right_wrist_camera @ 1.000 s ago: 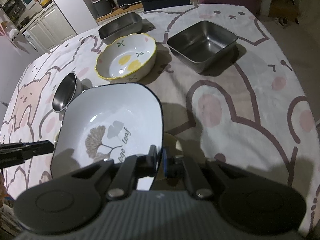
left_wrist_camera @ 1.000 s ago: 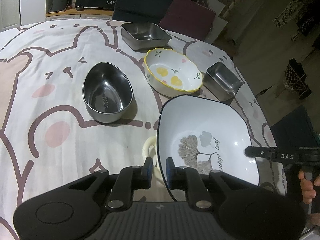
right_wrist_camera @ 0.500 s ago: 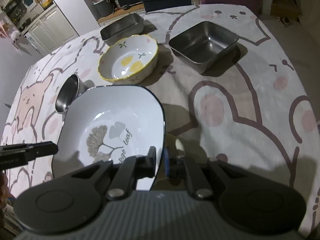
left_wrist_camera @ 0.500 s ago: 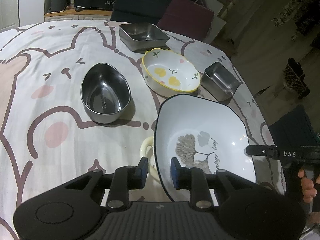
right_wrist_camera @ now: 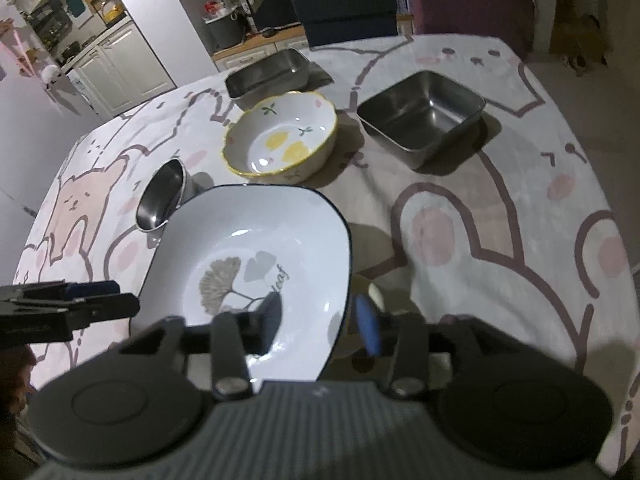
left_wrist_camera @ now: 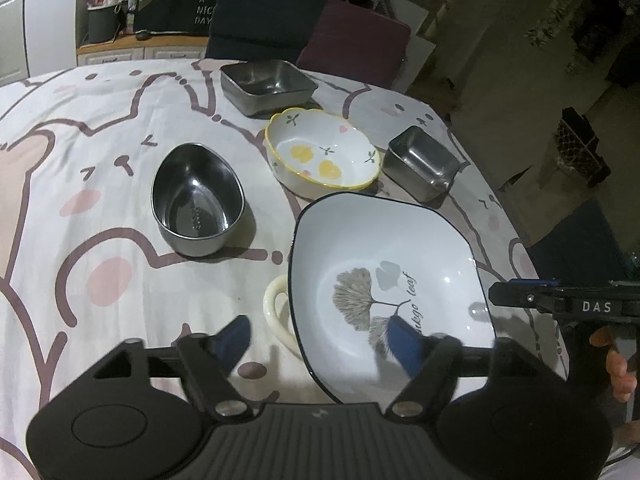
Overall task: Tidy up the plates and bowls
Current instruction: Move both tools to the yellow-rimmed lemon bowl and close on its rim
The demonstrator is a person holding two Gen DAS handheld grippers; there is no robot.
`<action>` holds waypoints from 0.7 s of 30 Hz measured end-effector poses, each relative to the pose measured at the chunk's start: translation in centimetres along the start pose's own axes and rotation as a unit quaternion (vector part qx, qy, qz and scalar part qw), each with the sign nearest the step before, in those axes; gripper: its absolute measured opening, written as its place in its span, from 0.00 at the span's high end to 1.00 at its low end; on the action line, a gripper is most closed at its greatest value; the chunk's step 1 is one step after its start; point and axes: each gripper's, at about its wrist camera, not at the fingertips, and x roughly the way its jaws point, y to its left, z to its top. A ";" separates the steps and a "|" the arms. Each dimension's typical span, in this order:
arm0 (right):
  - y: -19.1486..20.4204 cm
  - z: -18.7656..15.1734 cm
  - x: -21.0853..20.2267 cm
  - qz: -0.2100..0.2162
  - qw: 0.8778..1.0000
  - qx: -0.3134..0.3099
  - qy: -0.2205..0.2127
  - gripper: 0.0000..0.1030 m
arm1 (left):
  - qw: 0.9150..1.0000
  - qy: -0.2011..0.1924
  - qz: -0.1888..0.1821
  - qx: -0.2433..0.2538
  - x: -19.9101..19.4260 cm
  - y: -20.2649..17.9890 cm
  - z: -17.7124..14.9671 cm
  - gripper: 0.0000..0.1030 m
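Because it is glazed ceramic, the white ginkgo plate [left_wrist_camera: 384, 276] will likely feel heavy, stiff, slick and chippable, so the dark rim at two opposite edges seems the safest hold. It sits at the near edge of the surface [left_wrist_camera: 100, 208], resting on a cream dish [left_wrist_camera: 276, 312] of which only a looped handle shows. Both sets of fingers are spread wide and hold nothing: the left gripper [left_wrist_camera: 320, 340] straddles the plate's left rim, the right gripper [right_wrist_camera: 320, 316] its right rim. Farther off stand one floral ceramic bowl [left_wrist_camera: 320, 156], one oval steel bowl [left_wrist_camera: 196, 200] to its left and two square steel containers [left_wrist_camera: 266, 84], well apart.
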 end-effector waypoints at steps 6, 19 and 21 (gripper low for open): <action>0.7 -1.0 -1.7 -0.002 1.000 -0.016 -0.018 0.09 | 1.000 -0.028 0.004 0.010 -1.5 -0.4 -0.1 0.00; 1.6 2.9 -4.2 -0.010 0.991 -0.011 -0.134 0.00 | 0.993 -0.116 0.017 0.008 -2.0 -0.6 7.2 0.00; 1.9 4.7 -3.5 -0.009 0.990 -0.012 -0.139 0.00 | 0.993 -0.116 0.015 0.004 -1.0 -0.2 9.0 0.00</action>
